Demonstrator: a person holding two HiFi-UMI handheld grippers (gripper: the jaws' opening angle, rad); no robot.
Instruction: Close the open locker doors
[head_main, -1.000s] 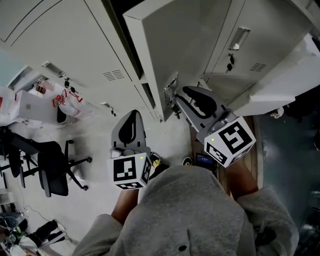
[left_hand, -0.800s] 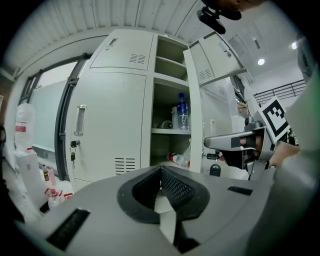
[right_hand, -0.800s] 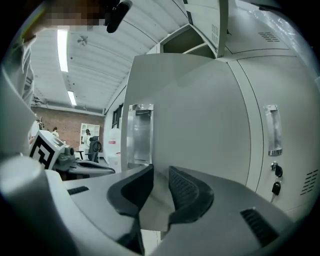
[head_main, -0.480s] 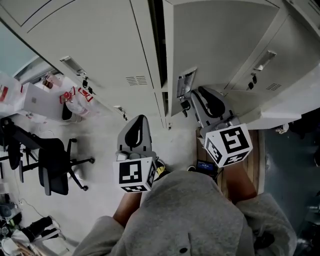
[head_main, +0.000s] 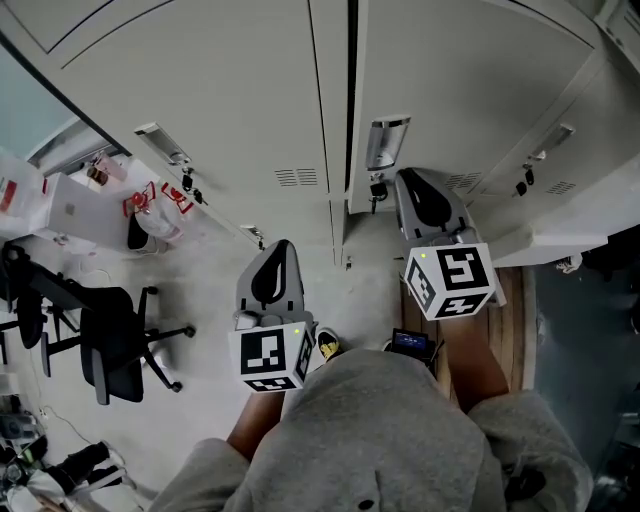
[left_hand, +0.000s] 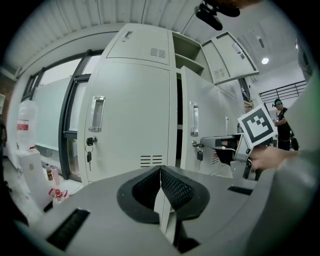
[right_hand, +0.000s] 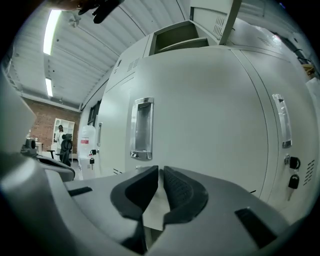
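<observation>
Locker door: the locker door (head_main: 470, 80) stands almost shut. A thin dark gap (head_main: 352, 100) runs along its handle-side edge, next to the closed neighbouring door (head_main: 200, 90).
Right gripper: the right gripper (head_main: 405, 176) points at the lower part of that door, just beside the handle (head_main: 388, 143) and the hanging key (head_main: 377, 188). Its jaws have just been closing and now stand a narrow slit apart with nothing between them.
Left gripper: the left gripper (head_main: 282, 244) is held lower and well apart from the lockers. Its jaws are together and empty.
Hard to make out: the right gripper's tip seems to rest on the door face, but no view shows the contact itself.
Hidden: in the head view the person's grey sweater covers both forearms, and each marker cube hides the hand behind it.
Cut off: the head view cuts the lockers off above the handles.
Head view only: an office chair (head_main: 110, 340) stands on the floor near the frame's left edge.
Left gripper view only: from the side it shows the door (left_hand: 187, 125) standing slightly out from the locker front, and an upper door (left_hand: 227, 55) swung wide open.
Right gripper view only: the door (right_hand: 210, 115) fills the frame with the handle (right_hand: 141, 128) close by. An open upper compartment (right_hand: 180, 35) shows above it, and a large water bottle (right_hand: 86, 140) far left.
</observation>
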